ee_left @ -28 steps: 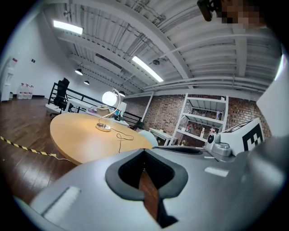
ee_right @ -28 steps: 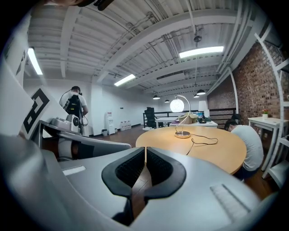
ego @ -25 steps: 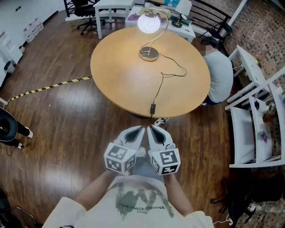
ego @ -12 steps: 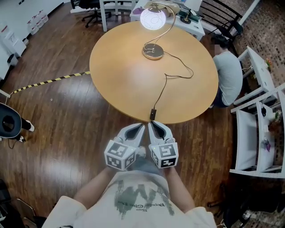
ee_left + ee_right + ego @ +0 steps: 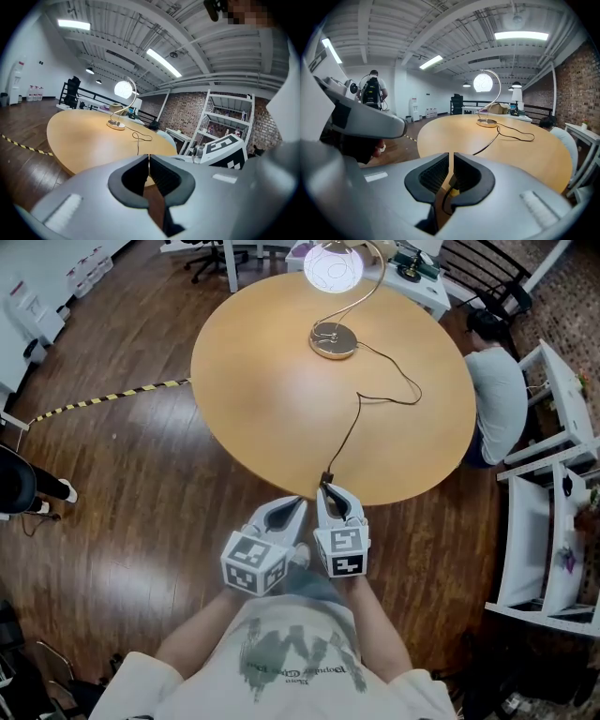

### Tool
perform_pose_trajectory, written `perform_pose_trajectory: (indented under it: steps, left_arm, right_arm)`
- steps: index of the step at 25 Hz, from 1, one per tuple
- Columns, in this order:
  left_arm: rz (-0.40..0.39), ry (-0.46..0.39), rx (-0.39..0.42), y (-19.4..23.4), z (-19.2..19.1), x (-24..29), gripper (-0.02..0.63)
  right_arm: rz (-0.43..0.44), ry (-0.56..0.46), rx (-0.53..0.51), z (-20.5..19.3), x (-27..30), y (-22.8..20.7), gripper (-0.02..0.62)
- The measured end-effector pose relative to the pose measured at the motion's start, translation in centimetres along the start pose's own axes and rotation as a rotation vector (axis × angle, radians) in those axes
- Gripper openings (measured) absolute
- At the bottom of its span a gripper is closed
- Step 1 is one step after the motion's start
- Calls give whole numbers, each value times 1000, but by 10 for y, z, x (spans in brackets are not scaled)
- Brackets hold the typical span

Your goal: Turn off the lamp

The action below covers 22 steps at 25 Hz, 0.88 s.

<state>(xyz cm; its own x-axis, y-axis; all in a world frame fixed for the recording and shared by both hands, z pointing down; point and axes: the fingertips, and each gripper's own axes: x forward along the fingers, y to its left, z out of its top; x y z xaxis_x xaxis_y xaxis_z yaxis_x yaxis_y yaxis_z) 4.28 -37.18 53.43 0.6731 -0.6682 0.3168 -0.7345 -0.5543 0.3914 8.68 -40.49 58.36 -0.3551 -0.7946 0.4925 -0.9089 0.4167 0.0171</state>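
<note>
**Inspector:** Where is the lamp, and is it on?

**Onlooker:** At the top centre of the head view, on the far side of the round table, globe lit. A thin gilt stem arcs up from a flat, round metal base. A limp black cord runs down the frame to a small inline switch at the table's near edge.

**Inspector:** Grippers?

**Onlooker:** Left gripper has its jaws together, holding nothing, and is off the table. Right gripper has only a hairline slit between its ribbed pads and is also holding nothing. Its tips are just beside the switch.

**Inspector:** Handling?

**Onlooker:** My judgement is that the switch is light, hard plastic and would skid on the smooth wood. Press it rather than pulling the cord. The globe looks fragile.
</note>
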Motion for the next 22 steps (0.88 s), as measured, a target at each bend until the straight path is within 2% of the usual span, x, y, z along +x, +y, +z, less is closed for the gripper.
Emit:
perform_pose_trajectory:
  steps: [13, 19, 22]
  left_arm:
    - [48, 18, -16, 16, -3, 24, -12]
    - [66, 21, -25, 21, -1, 31, -12]
    - [67, 24, -27, 22, -2, 34, -12]
  right_arm:
    - [27, 58, -77, -21, 35, -14, 41]
    - [40, 71, -74, -26, 41, -22, 37]
    - [47, 62, -27, -30, 43, -27, 37]
